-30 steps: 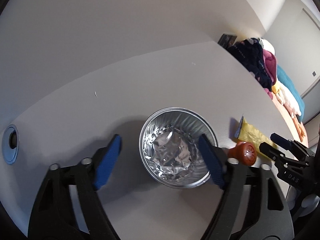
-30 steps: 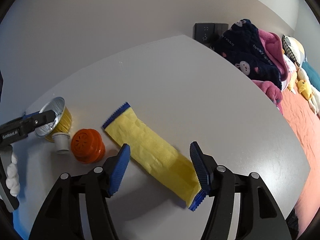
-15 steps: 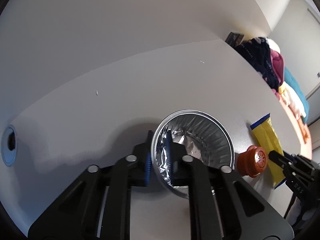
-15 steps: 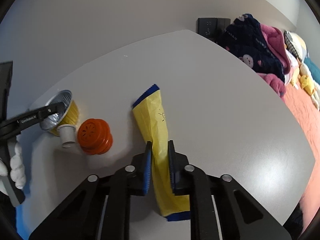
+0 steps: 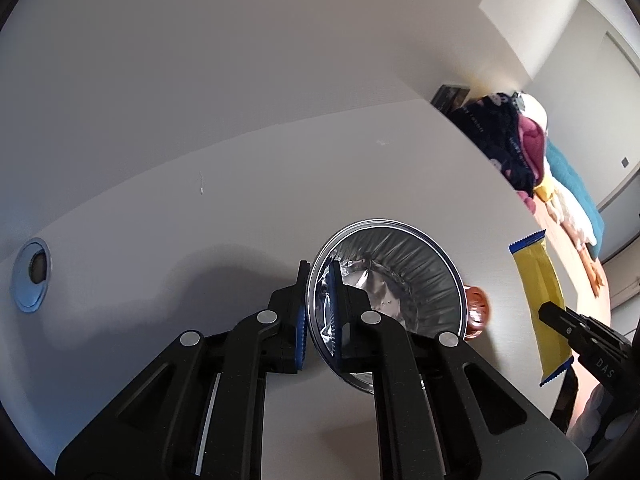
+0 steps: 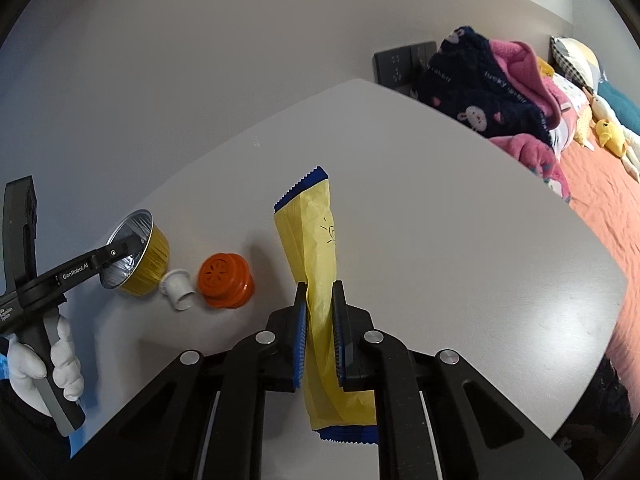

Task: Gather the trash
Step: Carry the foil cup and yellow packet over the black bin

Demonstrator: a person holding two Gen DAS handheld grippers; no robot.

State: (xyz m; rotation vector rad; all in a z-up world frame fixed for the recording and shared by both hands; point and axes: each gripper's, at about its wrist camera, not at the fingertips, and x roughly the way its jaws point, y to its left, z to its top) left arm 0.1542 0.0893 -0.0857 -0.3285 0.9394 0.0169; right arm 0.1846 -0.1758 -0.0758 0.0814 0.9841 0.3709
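Both grippers have a piece of trash pinched, and this looks like the lift-off step of the collecting. The left gripper (image 5: pixel 318 316) is clamped tight on the rim of the foil cup (image 5: pixel 400 276), 1 pad outside the wall and 1 inside; the cup tilts with its mouth toward the camera, and from the right wrist view it seems to be tipped up off the table (image 6: pixel 440 200). The right gripper (image 6: pixel 320 332) is closed on the yellow wrapper (image 6: pixel 316 248) near its lower half, and the wrapper's top end stands up clear of the table.

2 pieces are left lying on the table between the grippers: an orange cap (image 6: pixel 226 280) and a small white cup (image 6: pixel 178 286) just beside it.

No bin shows in either view, so the next move calls for carrying both pieces to wherever the trash goes. The thin foil rim could crumple or slip in that grip, I'd guess, so a steady carry matters.
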